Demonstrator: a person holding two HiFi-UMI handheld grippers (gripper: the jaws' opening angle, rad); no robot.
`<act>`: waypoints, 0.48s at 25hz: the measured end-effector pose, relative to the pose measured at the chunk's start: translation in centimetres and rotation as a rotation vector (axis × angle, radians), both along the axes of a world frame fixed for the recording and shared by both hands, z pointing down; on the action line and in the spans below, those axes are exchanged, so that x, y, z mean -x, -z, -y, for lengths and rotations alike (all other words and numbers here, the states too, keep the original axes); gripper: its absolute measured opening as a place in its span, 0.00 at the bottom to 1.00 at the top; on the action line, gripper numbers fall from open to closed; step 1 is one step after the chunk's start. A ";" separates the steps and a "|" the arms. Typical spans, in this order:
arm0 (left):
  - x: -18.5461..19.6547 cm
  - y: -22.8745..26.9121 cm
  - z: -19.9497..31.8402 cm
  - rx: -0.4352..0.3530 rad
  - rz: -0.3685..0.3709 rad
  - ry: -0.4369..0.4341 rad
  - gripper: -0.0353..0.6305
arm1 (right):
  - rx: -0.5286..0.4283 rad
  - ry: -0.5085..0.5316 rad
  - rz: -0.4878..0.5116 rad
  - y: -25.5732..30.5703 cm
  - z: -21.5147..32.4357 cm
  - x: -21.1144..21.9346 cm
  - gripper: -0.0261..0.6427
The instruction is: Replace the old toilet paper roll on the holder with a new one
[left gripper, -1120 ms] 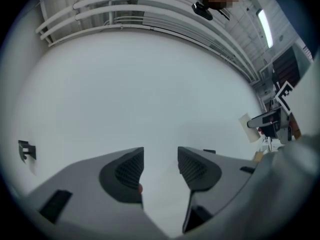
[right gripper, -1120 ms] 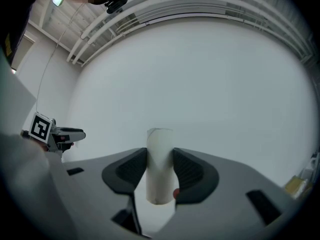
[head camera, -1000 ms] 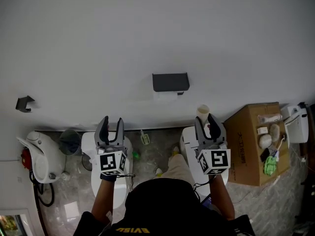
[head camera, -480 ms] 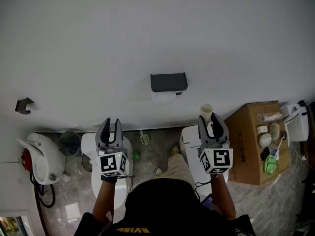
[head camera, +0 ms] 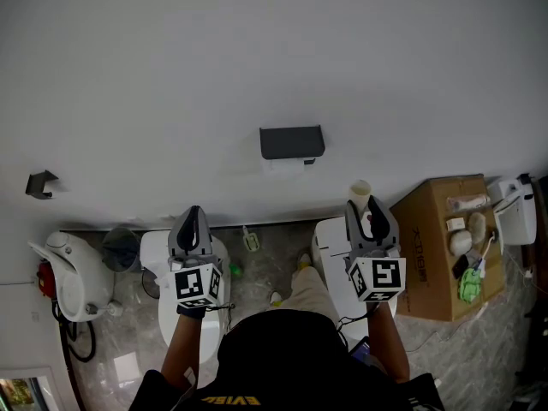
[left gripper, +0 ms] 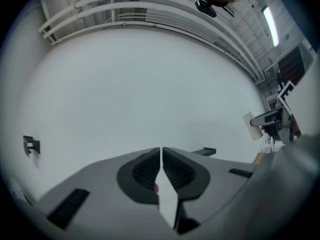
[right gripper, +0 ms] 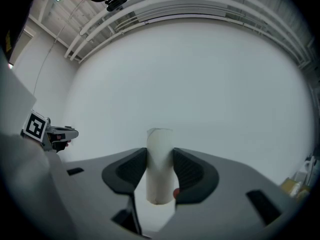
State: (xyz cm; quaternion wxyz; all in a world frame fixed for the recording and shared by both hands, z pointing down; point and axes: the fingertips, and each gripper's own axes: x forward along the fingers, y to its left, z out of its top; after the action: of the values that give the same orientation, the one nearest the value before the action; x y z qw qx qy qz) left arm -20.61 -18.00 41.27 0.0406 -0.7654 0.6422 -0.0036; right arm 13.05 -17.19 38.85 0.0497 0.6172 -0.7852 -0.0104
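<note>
Both claws point level at a plain white wall [head camera: 274,58]. The right gripper [right gripper: 160,153] grips a pale cardboard tube [right gripper: 160,171] upright between its jaws, the tube's top rising above the pads. The left gripper [left gripper: 161,154] has just been closing; its jaws meet, with nothing between them.

From the head view only the tube's top shows past the right jaws. Both hands are mostly hidden under the grippers' marker cubes, and a dark top covers the person's body at the bottom edge. A dark holder [head camera: 292,142] is fixed to the wall, between the two grippers as seen from above; a faint pale shape just under it cannot be made out. Small items on the cardboard box [head camera: 432,255] are too small to identify.

The forearms reach forward side by side, grippers well apart. Bare wall lies open between each gripper and the holder. The box stands just beside the right gripper's outer side, and a small dark bracket [head camera: 41,182] sits far left on the wall
</note>
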 end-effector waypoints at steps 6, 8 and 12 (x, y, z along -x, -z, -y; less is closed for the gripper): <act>-0.3 0.2 -0.1 -0.004 -0.004 -0.010 0.07 | 0.001 0.000 -0.006 0.0 0.1 -0.1 0.29; -0.4 0.2 -0.1 -0.006 -0.009 -0.019 0.07 | 0.002 -0.001 -0.007 0.0 0.0 -0.1 0.29; -0.7 0.3 -0.1 -0.006 -0.008 -0.029 0.07 | 0.001 -0.005 -0.007 0.0 0.0 -0.3 0.29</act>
State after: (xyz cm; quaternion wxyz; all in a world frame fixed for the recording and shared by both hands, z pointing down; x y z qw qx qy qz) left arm -19.89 -17.86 41.01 0.0402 -0.7746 0.6312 0.0021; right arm 13.37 -17.16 38.85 0.0528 0.6191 -0.7835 -0.0118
